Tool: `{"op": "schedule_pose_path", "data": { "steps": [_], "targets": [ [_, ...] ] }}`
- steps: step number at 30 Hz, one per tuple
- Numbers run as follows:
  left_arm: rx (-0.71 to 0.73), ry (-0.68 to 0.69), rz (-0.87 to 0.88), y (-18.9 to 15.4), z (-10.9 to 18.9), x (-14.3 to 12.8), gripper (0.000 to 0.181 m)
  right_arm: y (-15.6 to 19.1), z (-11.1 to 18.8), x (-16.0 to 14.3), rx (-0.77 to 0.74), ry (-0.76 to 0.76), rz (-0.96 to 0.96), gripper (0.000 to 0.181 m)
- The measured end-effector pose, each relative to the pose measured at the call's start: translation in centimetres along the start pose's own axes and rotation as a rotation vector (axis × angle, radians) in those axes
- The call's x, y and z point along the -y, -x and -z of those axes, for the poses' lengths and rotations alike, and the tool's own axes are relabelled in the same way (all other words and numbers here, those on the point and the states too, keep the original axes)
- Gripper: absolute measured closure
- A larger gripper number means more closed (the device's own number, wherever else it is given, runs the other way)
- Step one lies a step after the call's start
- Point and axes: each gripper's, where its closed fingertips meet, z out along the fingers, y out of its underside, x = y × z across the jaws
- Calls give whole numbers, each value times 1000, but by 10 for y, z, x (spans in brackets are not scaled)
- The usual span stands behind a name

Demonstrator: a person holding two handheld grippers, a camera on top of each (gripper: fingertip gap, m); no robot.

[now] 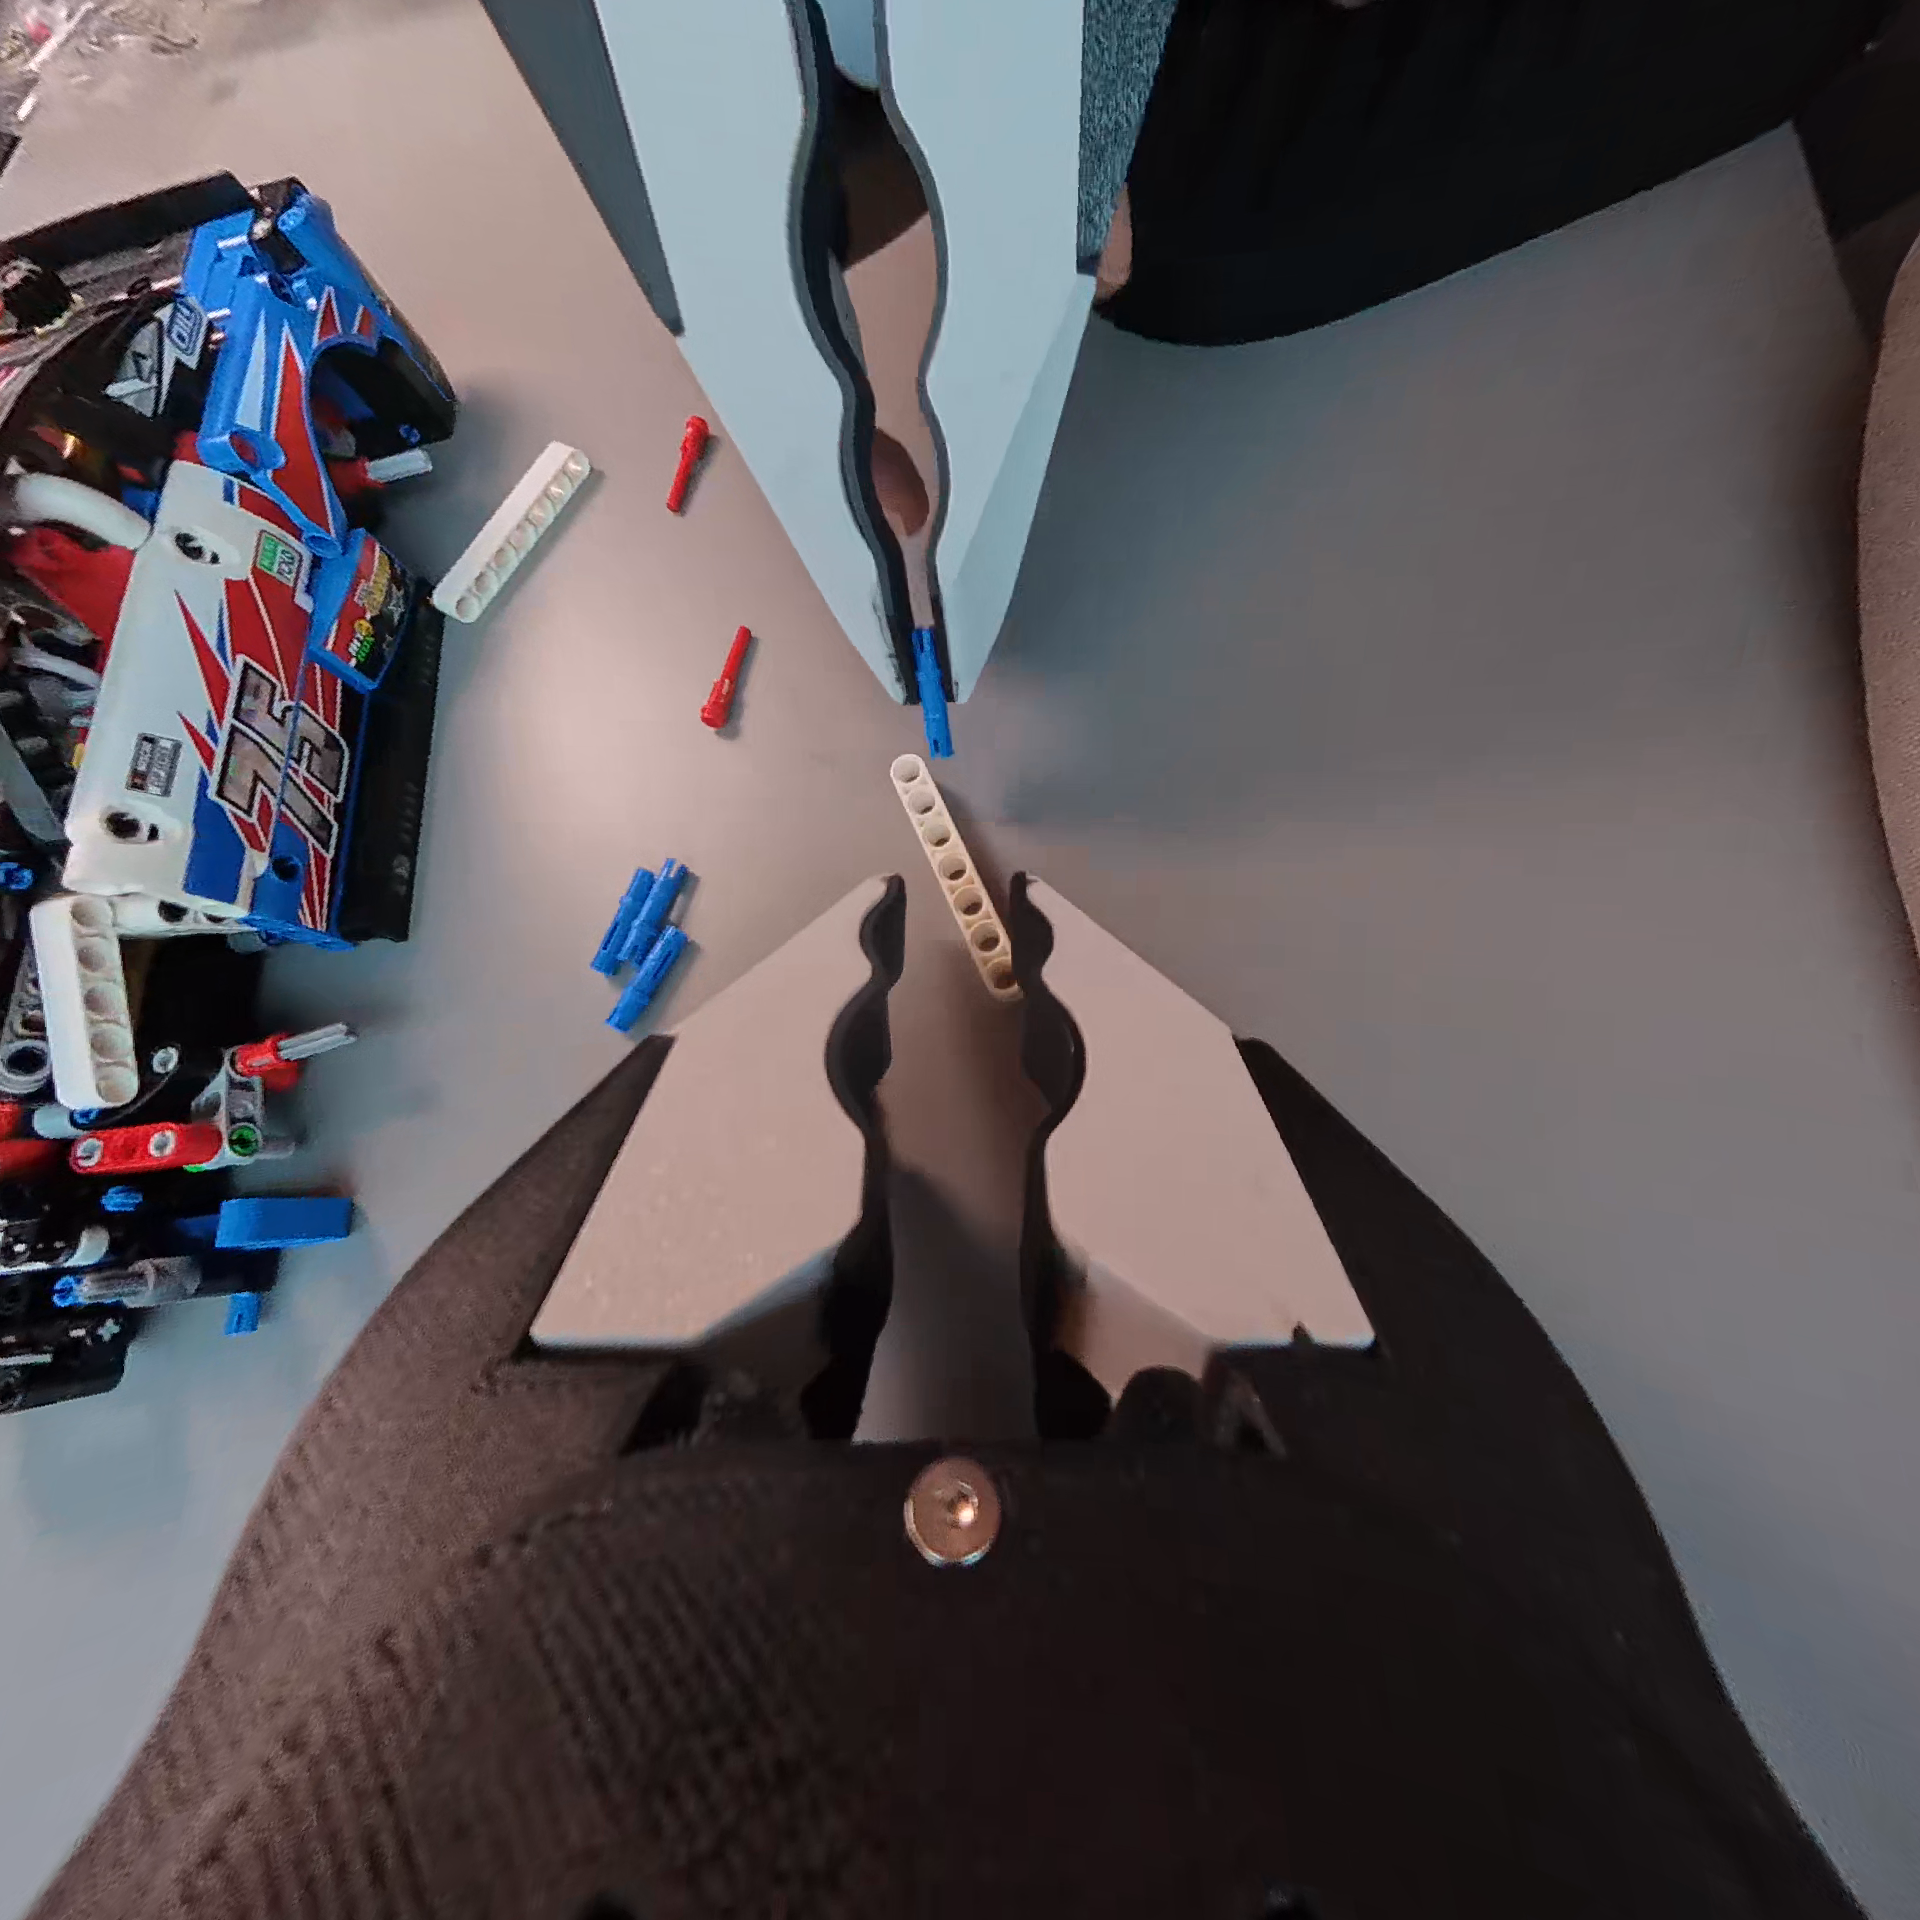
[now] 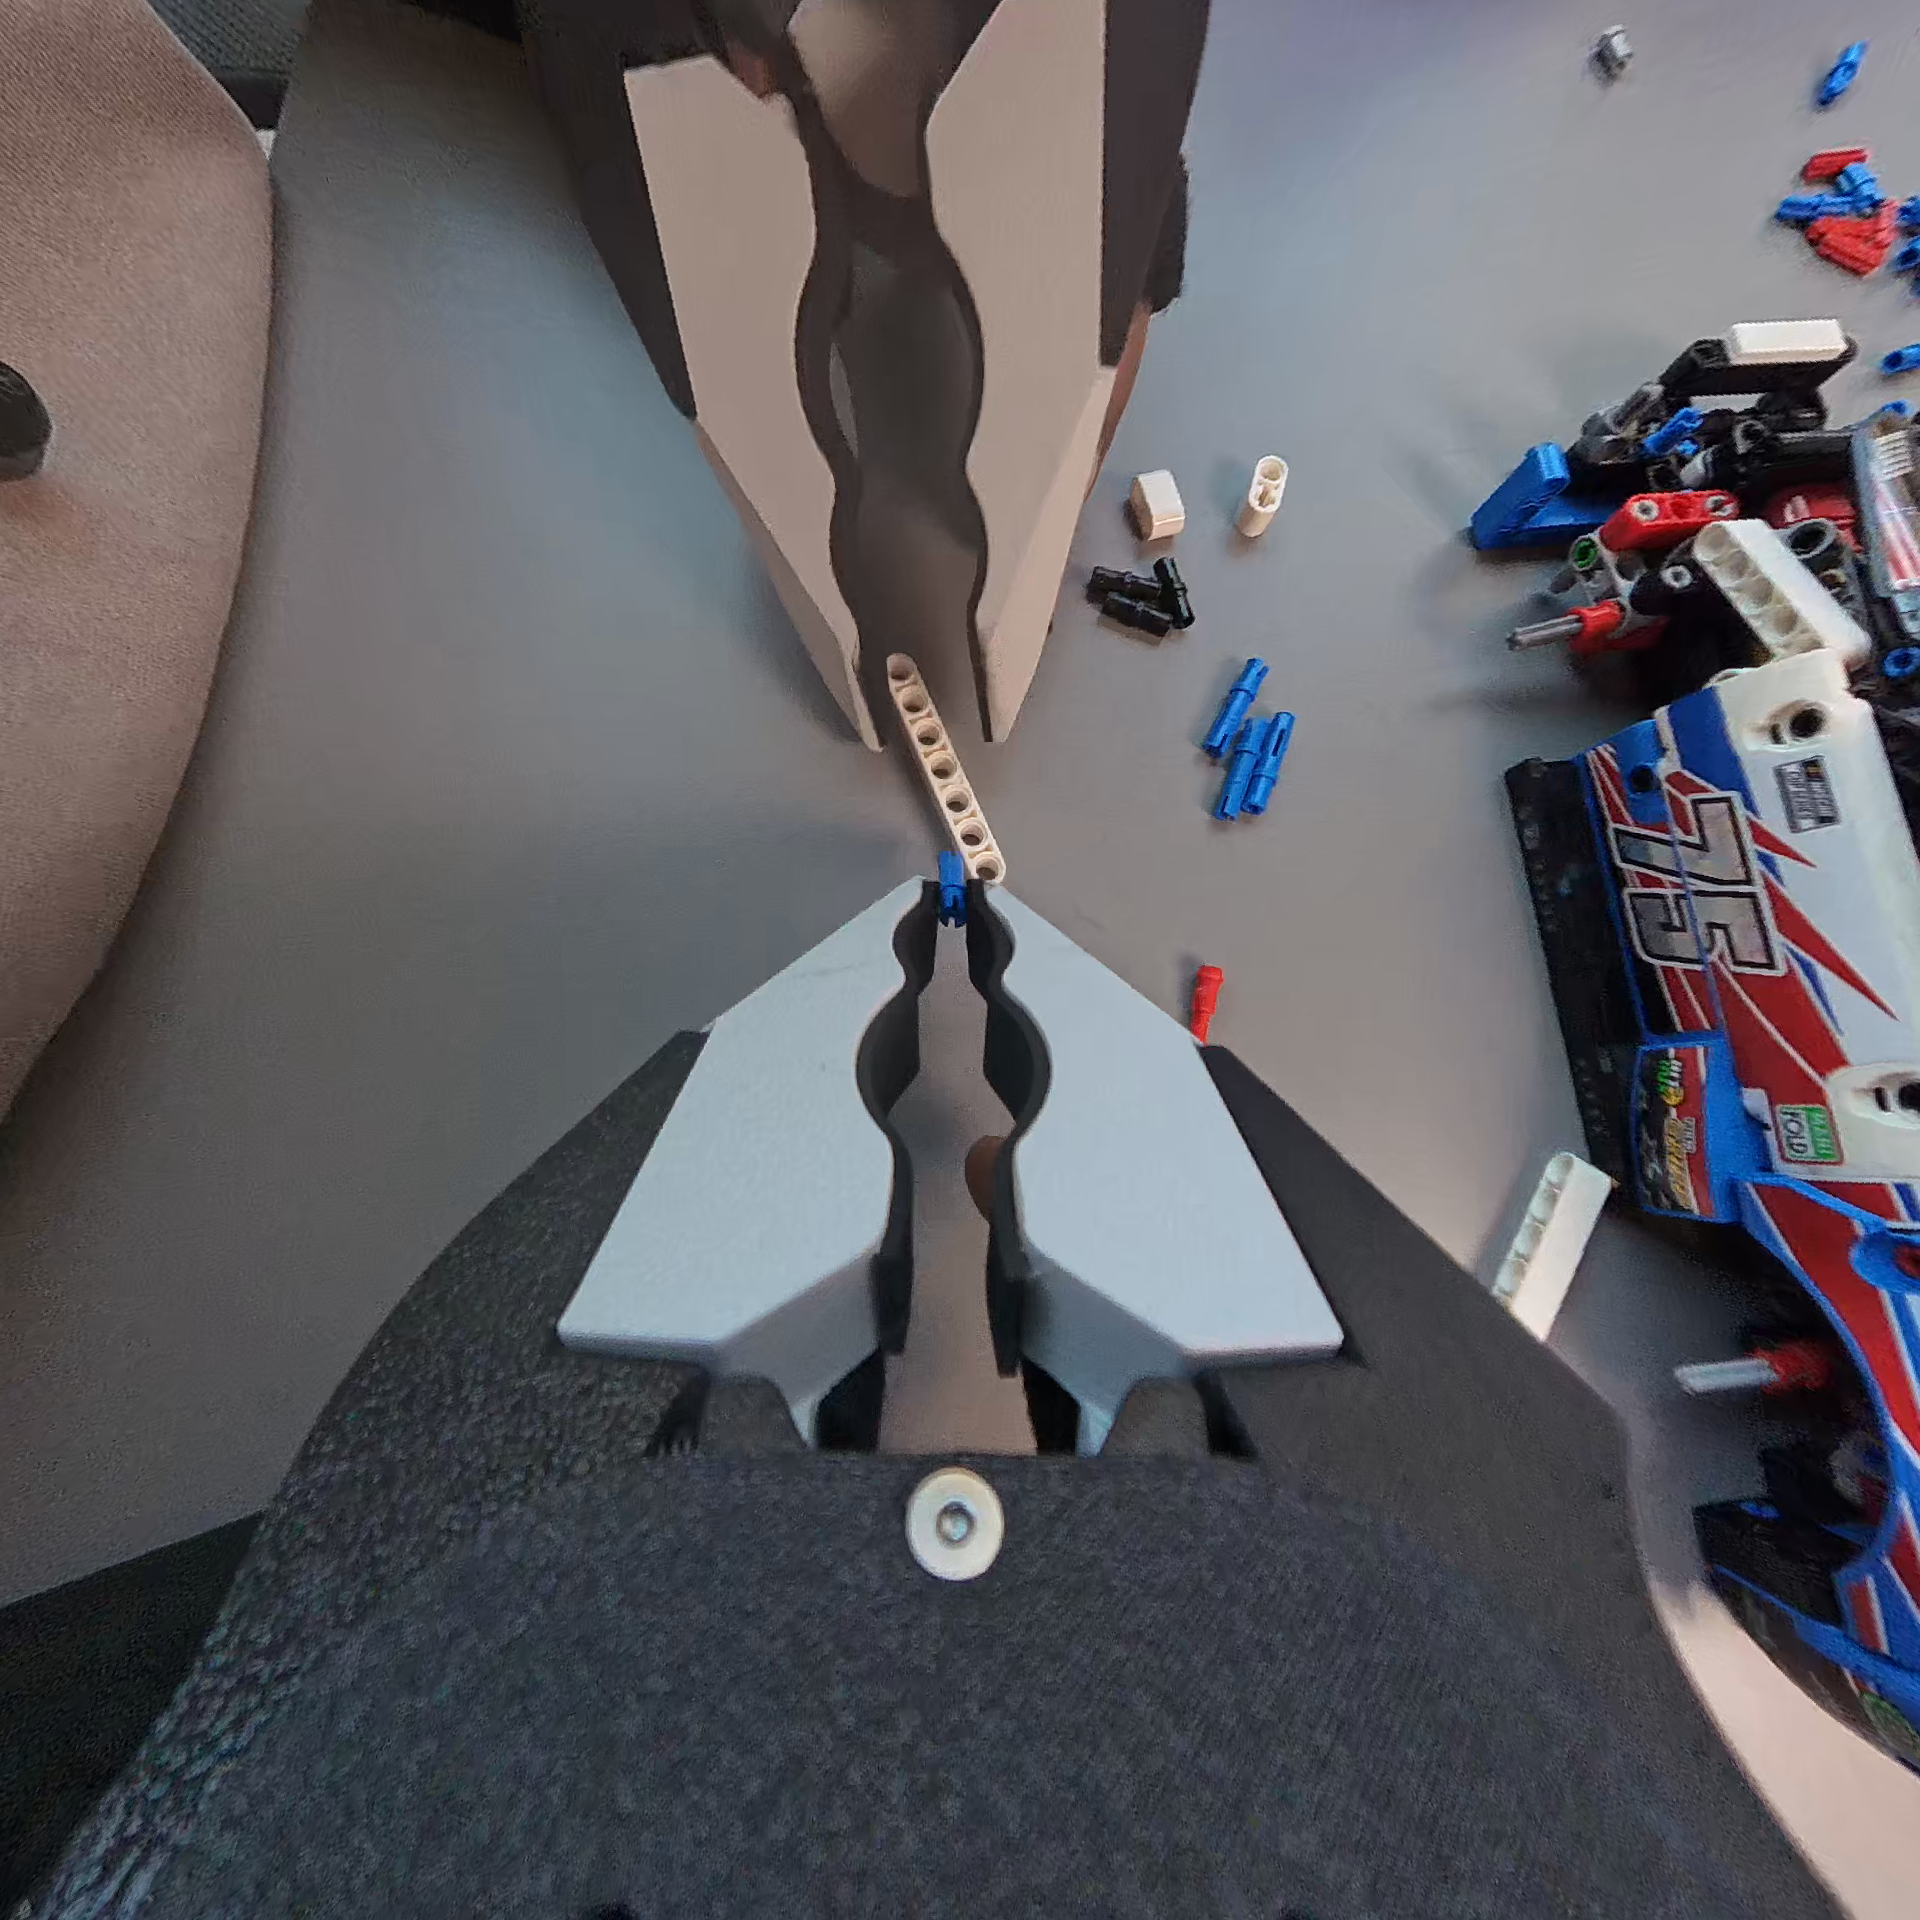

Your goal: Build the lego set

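Note:
A white holed beam [image 1: 954, 878] lies on the grey table [image 1: 1403, 831], one end between the fingers of my left gripper [image 1: 956, 883]. Its jaws stand parted, wider than the beam. My right gripper [image 2: 948, 883] faces it and is shut on a blue pin [image 2: 950, 896]. The pin's free end sits just off the beam's near end hole [image 2: 982, 862]. In the left wrist view the right gripper [image 1: 930, 696] comes in from the top with the blue pin [image 1: 932, 691] sticking out of its tips. The left gripper [image 2: 932, 740] shows at the top of the right wrist view.
A blue, red and white race car model [image 1: 208, 644] stands to the side, also in the right wrist view [image 2: 1766, 935]. Loose blue pins [image 1: 644, 935], two red pins [image 1: 725, 675], a second white beam [image 1: 511, 532], black pins [image 2: 1143, 597] and small white parts [image 2: 1155, 504] lie nearby. Left and right tips are no more than a few centimetres apart.

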Motion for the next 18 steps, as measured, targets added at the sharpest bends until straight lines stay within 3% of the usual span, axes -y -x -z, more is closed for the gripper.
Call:
{"op": "schedule_pose_path", "data": {
  "steps": [3,18],
  "targets": [
    [7,25,-23,0,-3,-4,175,-4,4,3,-11,17,2,178],
    [-17,18,-11,-2,-1,-4,175,3,-3,-4,65,452,115,178]
  ]
}}
